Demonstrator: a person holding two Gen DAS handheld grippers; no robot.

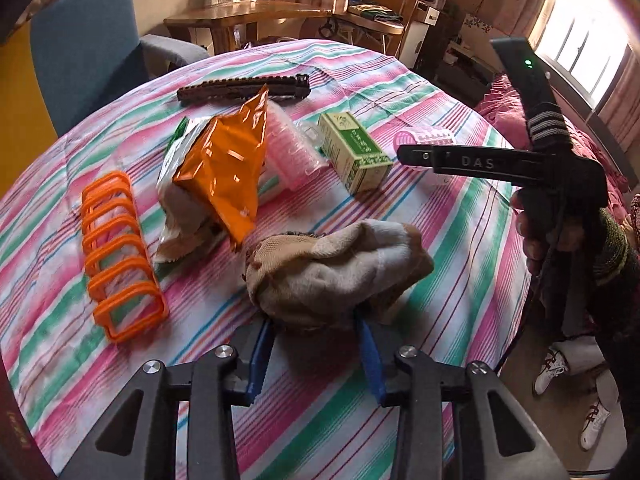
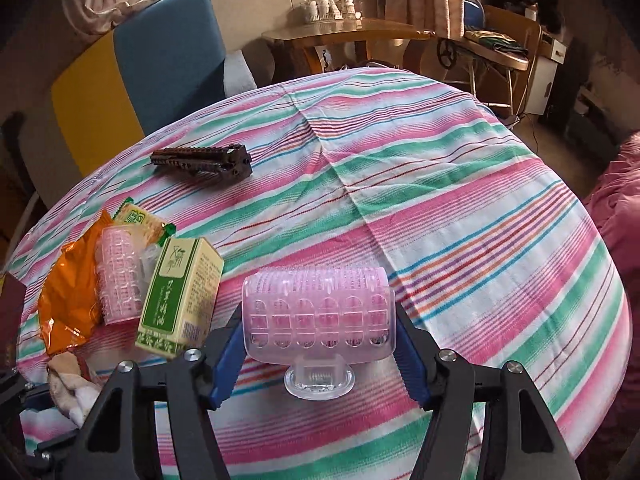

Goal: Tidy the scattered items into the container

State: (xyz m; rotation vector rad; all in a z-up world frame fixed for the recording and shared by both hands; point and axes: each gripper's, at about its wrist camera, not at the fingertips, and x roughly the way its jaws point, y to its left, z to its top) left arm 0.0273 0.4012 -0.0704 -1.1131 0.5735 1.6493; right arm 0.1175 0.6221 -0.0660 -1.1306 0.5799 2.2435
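With the left gripper clamped on the balled sock and the right gripper pinching the pink roller, lift both straight up — no dragging across the cloth — before seeking the container.

The crumpled beige and brown cloth is covering the left gripper's blue fingertips. The orange foil packet is hiding much of the white and green snack bag. The green box's print is probably too small to read. The far pink plastic hair roller is sitting partly behind the right gripper's black body.
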